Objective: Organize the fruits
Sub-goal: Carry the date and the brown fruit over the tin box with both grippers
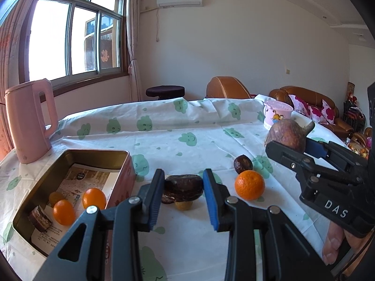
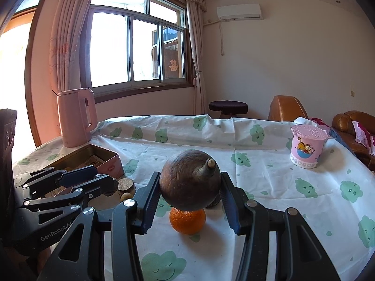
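Observation:
My left gripper (image 1: 184,187) is shut on a dark brown lumpy fruit (image 1: 184,187), held just right of an open metal tin (image 1: 70,154). The tin holds two small orange fruits (image 1: 63,212), a yellow piece and a layered brown piece. My right gripper (image 2: 189,190) is shut on a large round brown fruit with a stem (image 2: 189,185), held above an orange (image 2: 187,220) on the table. In the left wrist view the right gripper (image 1: 295,144) shows at the right, above the orange (image 1: 249,184) and a small dark fruit (image 1: 243,164).
A pink kettle (image 1: 28,121) stands behind the tin. A pink lidded cup (image 2: 307,148) stands at the far right of the cloud-print tablecloth (image 2: 293,199). A small yellowish piece (image 1: 184,205) lies under the left gripper. Brown sofas and a stool stand beyond the table.

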Demonstrator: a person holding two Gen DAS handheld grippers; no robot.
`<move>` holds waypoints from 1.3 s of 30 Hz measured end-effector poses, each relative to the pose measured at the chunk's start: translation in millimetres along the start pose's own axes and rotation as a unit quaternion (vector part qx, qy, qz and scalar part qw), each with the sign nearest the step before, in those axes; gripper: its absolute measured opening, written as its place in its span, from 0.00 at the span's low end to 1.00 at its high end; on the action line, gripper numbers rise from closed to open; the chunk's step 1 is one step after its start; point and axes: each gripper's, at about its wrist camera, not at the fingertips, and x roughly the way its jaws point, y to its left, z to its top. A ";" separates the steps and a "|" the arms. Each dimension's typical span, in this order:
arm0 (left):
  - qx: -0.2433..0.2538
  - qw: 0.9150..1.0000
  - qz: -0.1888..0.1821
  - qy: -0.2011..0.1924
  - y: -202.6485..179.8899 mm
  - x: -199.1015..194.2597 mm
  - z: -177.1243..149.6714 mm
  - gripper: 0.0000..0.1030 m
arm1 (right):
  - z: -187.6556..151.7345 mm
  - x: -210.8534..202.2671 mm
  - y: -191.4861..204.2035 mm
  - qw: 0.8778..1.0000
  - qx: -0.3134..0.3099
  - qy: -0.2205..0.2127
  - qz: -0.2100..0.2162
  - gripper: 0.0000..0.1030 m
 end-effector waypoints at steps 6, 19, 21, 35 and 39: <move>-0.002 1.000 0.003 -0.010 0.9 -3.4 0.3 0.34 | -0.7 -4.7 1.0 1.000 -0.003 -0.012 -0.001 0.50; -0.002 0.999 0.010 -0.035 1.7 -13.2 -0.1 0.34 | -0.6 -9.9 2.3 1.000 -0.007 -0.026 -0.003 0.50; -0.003 0.999 0.011 -0.038 1.9 -14.1 -0.3 0.34 | -0.6 -10.2 2.1 1.000 -0.007 -0.026 -0.003 0.50; -0.003 0.998 0.022 -0.058 3.3 -22.2 -1.1 0.34 | -0.2 -12.2 5.5 0.999 -0.017 -0.032 -0.006 0.50; -0.002 0.998 0.026 -0.060 6.0 -23.9 -1.0 0.34 | 0.0 -10.4 8.0 0.999 -0.021 -0.027 -0.003 0.50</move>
